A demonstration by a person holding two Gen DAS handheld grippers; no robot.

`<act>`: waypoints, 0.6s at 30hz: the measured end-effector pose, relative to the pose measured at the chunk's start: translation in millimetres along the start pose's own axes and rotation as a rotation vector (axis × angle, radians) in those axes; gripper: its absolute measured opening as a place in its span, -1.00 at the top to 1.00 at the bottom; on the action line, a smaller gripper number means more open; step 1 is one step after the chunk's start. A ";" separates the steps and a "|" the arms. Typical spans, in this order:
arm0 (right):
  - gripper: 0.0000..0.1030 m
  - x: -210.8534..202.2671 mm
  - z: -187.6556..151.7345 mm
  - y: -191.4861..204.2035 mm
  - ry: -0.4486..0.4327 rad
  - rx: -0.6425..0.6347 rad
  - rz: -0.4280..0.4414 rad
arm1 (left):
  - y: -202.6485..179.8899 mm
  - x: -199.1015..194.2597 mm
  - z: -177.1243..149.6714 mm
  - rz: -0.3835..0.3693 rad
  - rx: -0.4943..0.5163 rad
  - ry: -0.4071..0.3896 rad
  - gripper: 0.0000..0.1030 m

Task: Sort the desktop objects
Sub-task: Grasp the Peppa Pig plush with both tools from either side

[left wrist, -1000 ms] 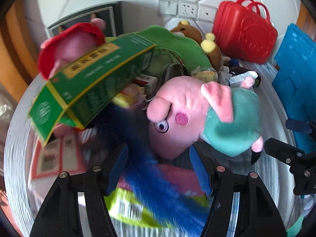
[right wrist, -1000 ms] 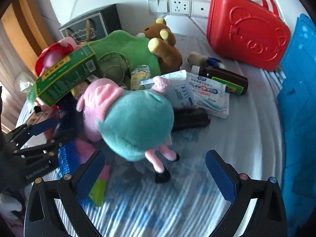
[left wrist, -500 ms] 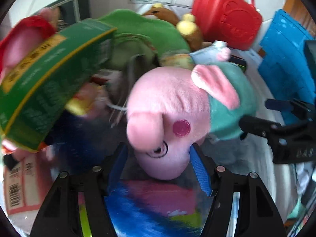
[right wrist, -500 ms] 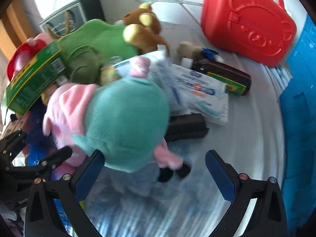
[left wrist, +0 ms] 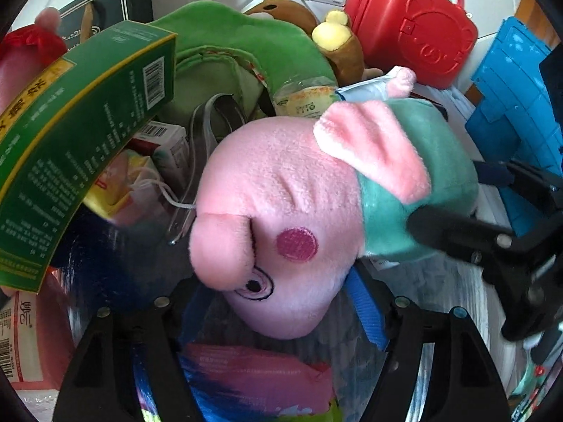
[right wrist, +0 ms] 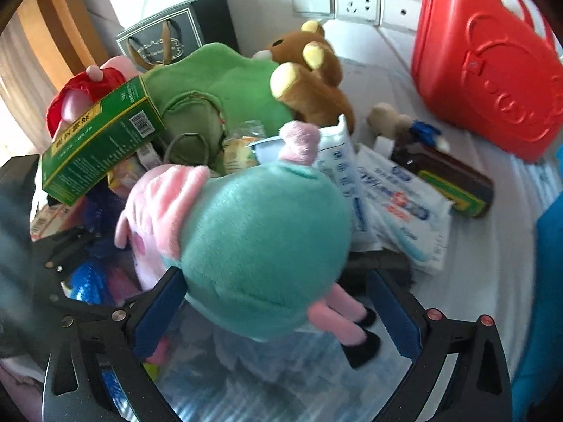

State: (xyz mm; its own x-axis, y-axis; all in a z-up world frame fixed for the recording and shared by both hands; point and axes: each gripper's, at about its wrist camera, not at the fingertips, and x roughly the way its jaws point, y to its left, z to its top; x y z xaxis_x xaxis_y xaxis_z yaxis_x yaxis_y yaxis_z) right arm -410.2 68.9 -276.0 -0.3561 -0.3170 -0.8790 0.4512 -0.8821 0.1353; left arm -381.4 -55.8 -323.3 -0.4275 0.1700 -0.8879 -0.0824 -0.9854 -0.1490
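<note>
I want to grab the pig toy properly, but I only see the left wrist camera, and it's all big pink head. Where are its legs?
Observer: In the right wrist view the pig toy's legs, in black shoes, point toward the right-hand finger of the right gripper.
Operator: Is that finger squeezing it?
Observer: No. Its blue pad stands clear of the teal body, and the jaws are open around the toy.
Operator: What's behind the pig?
Observer: A brown bottle lies on its side beyond some white packets.
</note>
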 end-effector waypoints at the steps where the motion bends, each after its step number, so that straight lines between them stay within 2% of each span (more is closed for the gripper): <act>1: -0.99 2.6 0.3 1.2 0.004 0.005 0.008 | -1.5 0.7 1.6 0.007 0.001 -0.002 -0.39; 5: -0.96 9.7 -2.3 7.5 0.008 -0.004 0.001 | -7.5 2.4 6.0 0.030 0.018 -0.011 -0.38; 6: -0.76 9.3 -2.8 6.8 0.003 0.006 0.005 | -7.6 1.9 6.2 0.027 0.015 -0.019 -0.31; 9: -0.60 2.1 -4.1 10.8 -0.023 0.004 -0.008 | -13.4 -3.6 5.3 0.043 0.025 -0.044 -0.24; 18: -0.57 -39.8 -8.9 24.8 -0.100 -0.020 -0.011 | -22.5 -49.0 -2.4 0.065 0.035 -0.120 -0.24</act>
State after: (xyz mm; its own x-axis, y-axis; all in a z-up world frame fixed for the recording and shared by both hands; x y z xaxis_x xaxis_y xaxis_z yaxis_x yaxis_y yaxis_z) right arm -377.5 62.8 -241.7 -0.4403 -0.3411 -0.8305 0.4626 -0.8790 0.1157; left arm -356.4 -42.0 -277.6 -0.5378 0.1075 -0.8362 -0.0811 -0.9938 -0.0756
